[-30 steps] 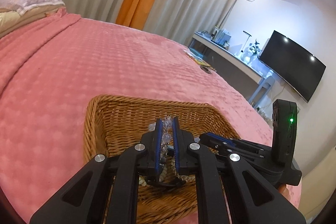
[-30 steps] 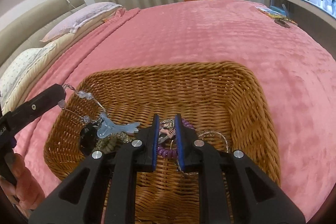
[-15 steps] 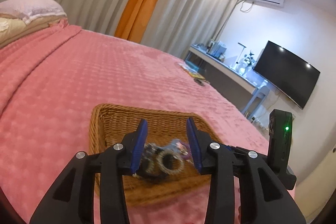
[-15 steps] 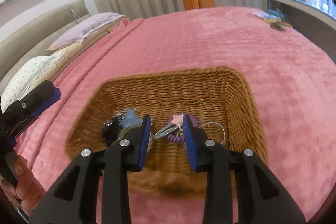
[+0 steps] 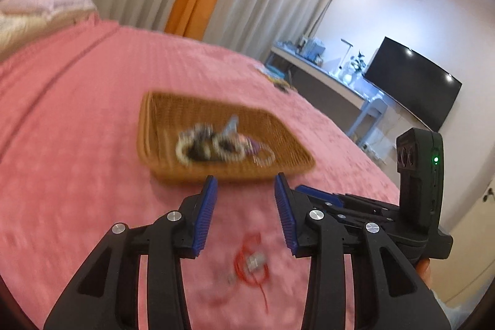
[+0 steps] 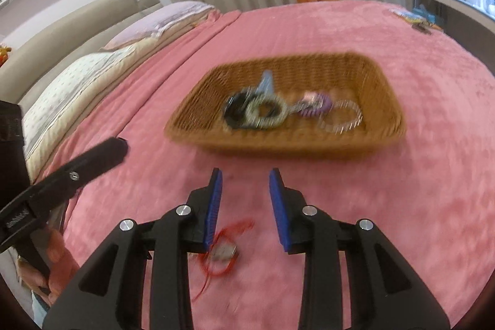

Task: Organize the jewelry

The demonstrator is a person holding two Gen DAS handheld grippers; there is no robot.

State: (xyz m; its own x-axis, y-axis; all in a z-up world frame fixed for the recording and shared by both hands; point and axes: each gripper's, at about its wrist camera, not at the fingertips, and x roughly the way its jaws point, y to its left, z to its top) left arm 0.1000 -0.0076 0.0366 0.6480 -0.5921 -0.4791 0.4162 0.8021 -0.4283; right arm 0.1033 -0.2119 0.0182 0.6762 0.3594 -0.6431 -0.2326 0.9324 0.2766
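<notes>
A brown wicker basket [image 5: 161, 156] [image 6: 278, 144] sits on the pink bed and holds several pieces of jewelry [image 5: 216, 144] [image 6: 266, 112]: bead bracelets, a black piece, a light blue piece, a purple coil, a silver bangle. A red-string bracelet with a pale charm [image 5: 252, 263] [image 6: 221, 252] lies on the blanket in front of the basket. My left gripper [image 5: 244, 194] is open and empty above it. My right gripper [image 6: 246, 184] is open and empty, the red bracelet under its left finger. Both views are blurred.
The pink blanket [image 5: 77, 144] covers the bed. Pillows [image 6: 77, 76] and a beige headboard are at the left. A desk [image 5: 324, 70], a TV [image 5: 414, 82] and curtains stand beyond. Small items [image 6: 417, 20] lie at the bed's far edge.
Both grippers opened and let their jewelry drop into the basket, then pulled back and up. The red-string bracelet has come into view under them.
</notes>
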